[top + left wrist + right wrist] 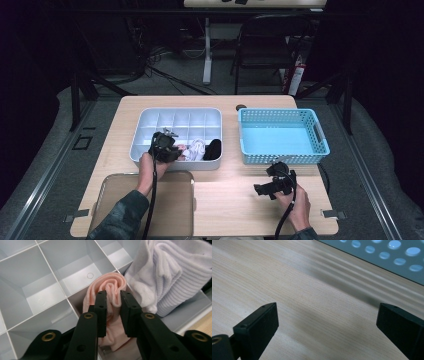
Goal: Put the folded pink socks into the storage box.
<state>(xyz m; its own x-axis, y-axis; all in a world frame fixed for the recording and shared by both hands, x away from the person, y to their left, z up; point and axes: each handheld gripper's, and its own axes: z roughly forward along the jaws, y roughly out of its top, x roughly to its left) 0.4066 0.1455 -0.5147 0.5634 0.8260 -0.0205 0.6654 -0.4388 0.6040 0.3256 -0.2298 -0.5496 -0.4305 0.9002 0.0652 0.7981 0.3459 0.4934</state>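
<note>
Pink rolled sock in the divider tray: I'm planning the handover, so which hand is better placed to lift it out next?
Left. The left gripper already pinches the pink rolled sock inside the divider tray; the right gripper sits open over bare table near the blue basket.

Soft pink knit sock (110, 315), ribbed.

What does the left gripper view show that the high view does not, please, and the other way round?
Left gripper view alone: the left gripper pinching a fold of the rolled pink sock, with the ribbed knit of the white sock beside it. High view alone: the blue basket, the black sock, the right gripper open above the table. Both: the grey divided tray, the pink and white socks, the left gripper.
</note>
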